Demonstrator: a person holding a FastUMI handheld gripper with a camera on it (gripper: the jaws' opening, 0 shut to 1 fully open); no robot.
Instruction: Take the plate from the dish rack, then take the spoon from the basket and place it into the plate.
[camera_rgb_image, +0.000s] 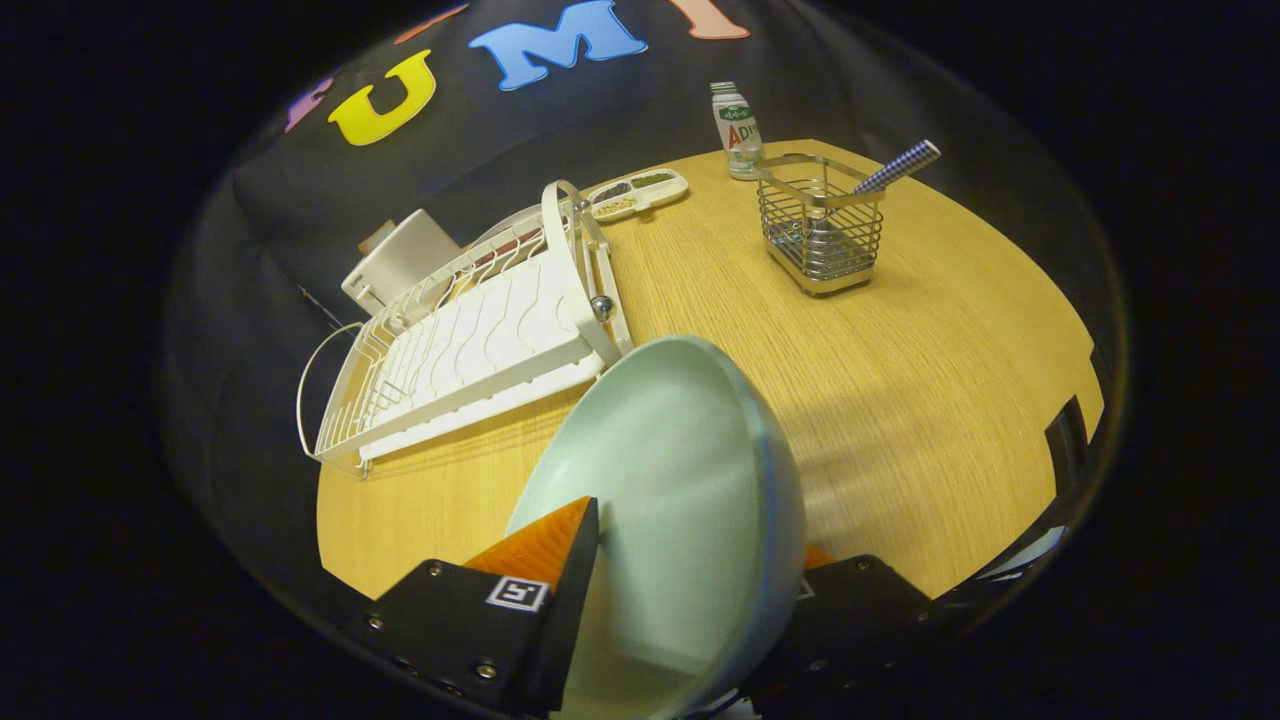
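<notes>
Gripper (668, 560) clamped on one plate (680, 450); one spoon (897, 167) in one basket (822, 225)

Bare wooden tabletop (900, 400) lies open between the pale green plate (670, 470), held upright across the gripper (690, 570), and the wire basket (820, 235). The white dish rack (470, 350) blocks the left side; 1 small bottle (738, 130) stands behind the basket.

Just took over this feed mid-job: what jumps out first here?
The pale green plate dominates, held on edge between the gripper fingers, above the wooden table and out of the white dish rack just beyond it. Farther off, a wire basket holds a spoon with a checked handle, a small bottle standing behind it.
</notes>
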